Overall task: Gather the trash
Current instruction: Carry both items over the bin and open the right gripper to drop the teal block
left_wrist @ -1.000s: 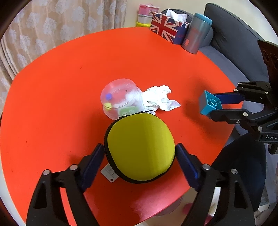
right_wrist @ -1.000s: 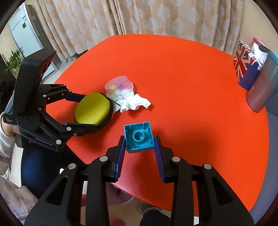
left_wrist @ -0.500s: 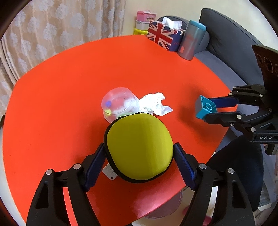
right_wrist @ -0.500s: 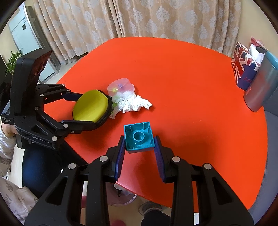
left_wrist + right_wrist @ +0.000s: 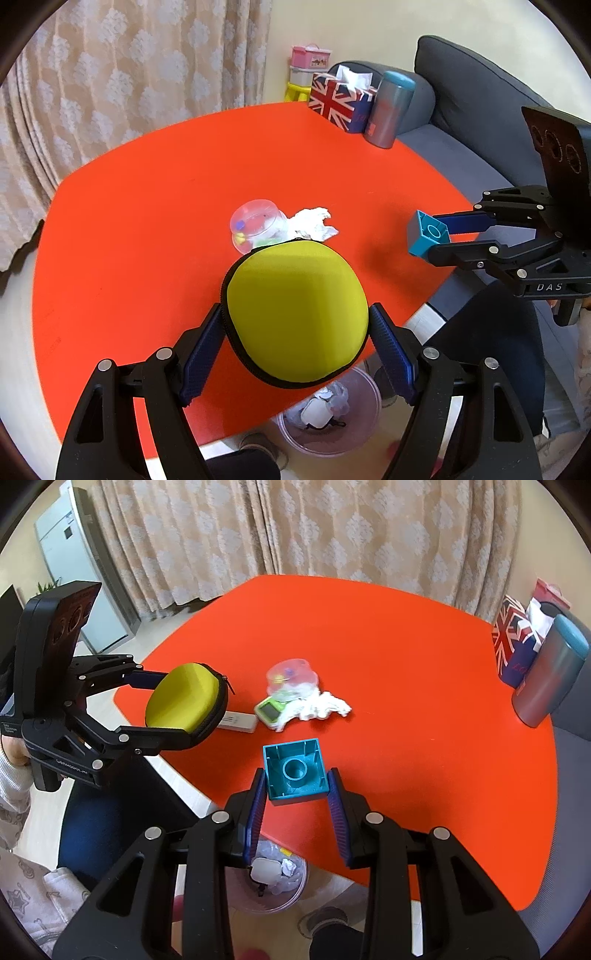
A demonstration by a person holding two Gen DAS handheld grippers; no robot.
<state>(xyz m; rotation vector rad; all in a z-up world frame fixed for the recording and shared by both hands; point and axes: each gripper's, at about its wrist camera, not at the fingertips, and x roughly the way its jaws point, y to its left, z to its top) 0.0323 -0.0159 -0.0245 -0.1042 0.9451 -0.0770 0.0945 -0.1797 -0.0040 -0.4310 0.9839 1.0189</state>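
My left gripper [image 5: 297,328] is shut on a yellow zip case [image 5: 297,314] and holds it lifted above the near edge of the orange table [image 5: 147,221]; it also shows in the right wrist view [image 5: 184,701]. My right gripper [image 5: 297,794] is shut on a teal toy block [image 5: 295,773], held above the table edge; the block also shows in the left wrist view [image 5: 428,238]. A crumpled white tissue [image 5: 321,707] and a clear plastic cup [image 5: 291,675] lie mid-table. A trash bin [image 5: 275,882] holding trash stands on the floor below.
A small green device [image 5: 269,710] and a white stick-shaped item [image 5: 238,722] lie by the tissue. A Union Jack tissue box [image 5: 340,101] and a grey tumbler [image 5: 391,105] stand at the far edge. A grey sofa [image 5: 480,110] is at the right.
My left gripper has lifted the yellow case off the table and pulled it back, uncovering the green device and white item. The right gripper has also risen with the block.
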